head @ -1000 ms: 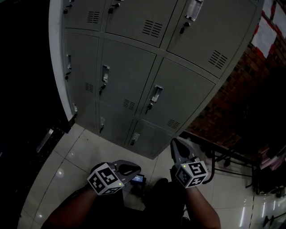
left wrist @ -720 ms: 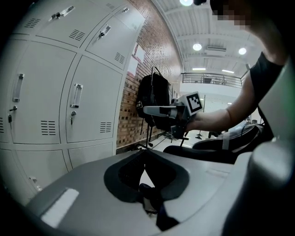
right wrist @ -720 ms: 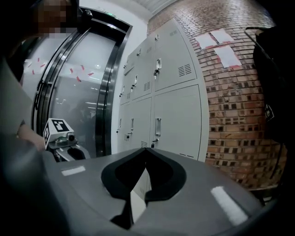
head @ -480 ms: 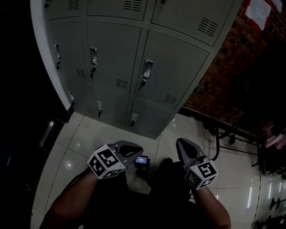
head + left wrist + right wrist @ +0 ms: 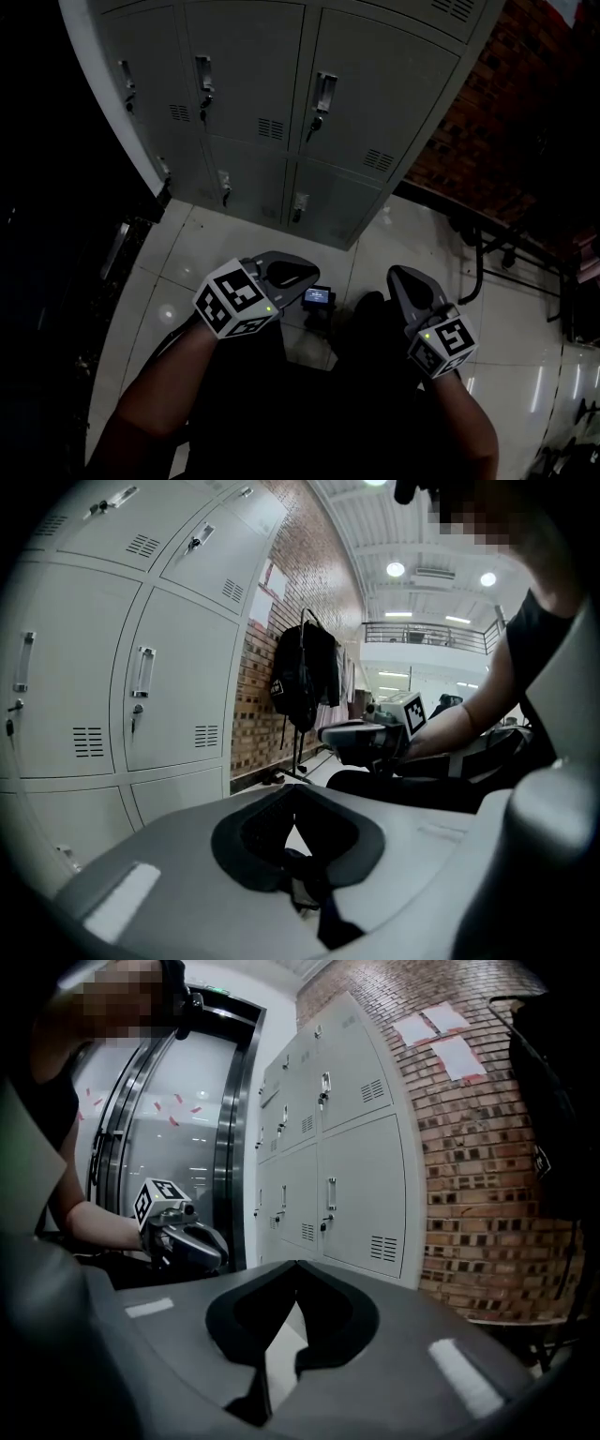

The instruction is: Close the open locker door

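Note:
A bank of grey lockers stands ahead, and every door I can see lies flush with its frame. The lockers show again in the left gripper view and the right gripper view. My left gripper is held low over the floor tiles, well short of the lockers, its jaws together with nothing between them. My right gripper hangs beside it at the same height, also shut and empty. Each gripper sees the other across the gap: the right gripper, the left gripper.
A brick wall runs off to the right of the lockers, with papers stuck on it. A black backpack hangs on a metal stand. A small lit device shows between the grippers. Glass doors stand to the left.
The head view has tipped further down, so the lockers sit higher in the frame and more floor shows. Both grippers have stayed shut and low, drifting slightly apart.

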Available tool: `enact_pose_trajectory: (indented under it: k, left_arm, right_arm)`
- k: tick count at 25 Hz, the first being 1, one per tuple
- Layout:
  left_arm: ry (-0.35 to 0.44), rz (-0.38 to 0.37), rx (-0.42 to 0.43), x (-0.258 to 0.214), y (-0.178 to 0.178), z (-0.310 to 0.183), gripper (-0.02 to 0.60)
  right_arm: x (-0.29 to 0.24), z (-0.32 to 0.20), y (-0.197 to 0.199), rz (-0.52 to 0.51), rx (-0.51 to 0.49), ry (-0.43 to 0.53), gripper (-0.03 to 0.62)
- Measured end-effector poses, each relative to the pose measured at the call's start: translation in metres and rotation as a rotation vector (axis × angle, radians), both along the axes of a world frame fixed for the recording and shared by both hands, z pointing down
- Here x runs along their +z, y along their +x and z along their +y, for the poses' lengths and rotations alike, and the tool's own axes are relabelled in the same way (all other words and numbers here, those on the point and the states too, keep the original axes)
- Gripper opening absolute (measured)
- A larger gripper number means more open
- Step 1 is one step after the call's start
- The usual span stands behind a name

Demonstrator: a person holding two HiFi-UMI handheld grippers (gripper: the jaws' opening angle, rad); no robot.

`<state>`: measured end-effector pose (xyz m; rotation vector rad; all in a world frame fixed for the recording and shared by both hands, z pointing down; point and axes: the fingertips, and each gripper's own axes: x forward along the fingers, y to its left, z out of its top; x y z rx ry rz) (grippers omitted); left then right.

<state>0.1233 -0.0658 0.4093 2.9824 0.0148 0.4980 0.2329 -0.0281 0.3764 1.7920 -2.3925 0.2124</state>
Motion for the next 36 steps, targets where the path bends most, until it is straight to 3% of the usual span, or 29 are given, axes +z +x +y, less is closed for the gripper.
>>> enact_pose_trajectory:
  k: [36]
  left_arm:
    - [0.013,-0.042,0.001,0.004,-0.001,0.001,0.012]
  right_arm:
    - [0.009,-0.005,-0.014,-0.049,-0.067,-0.017,0.002]
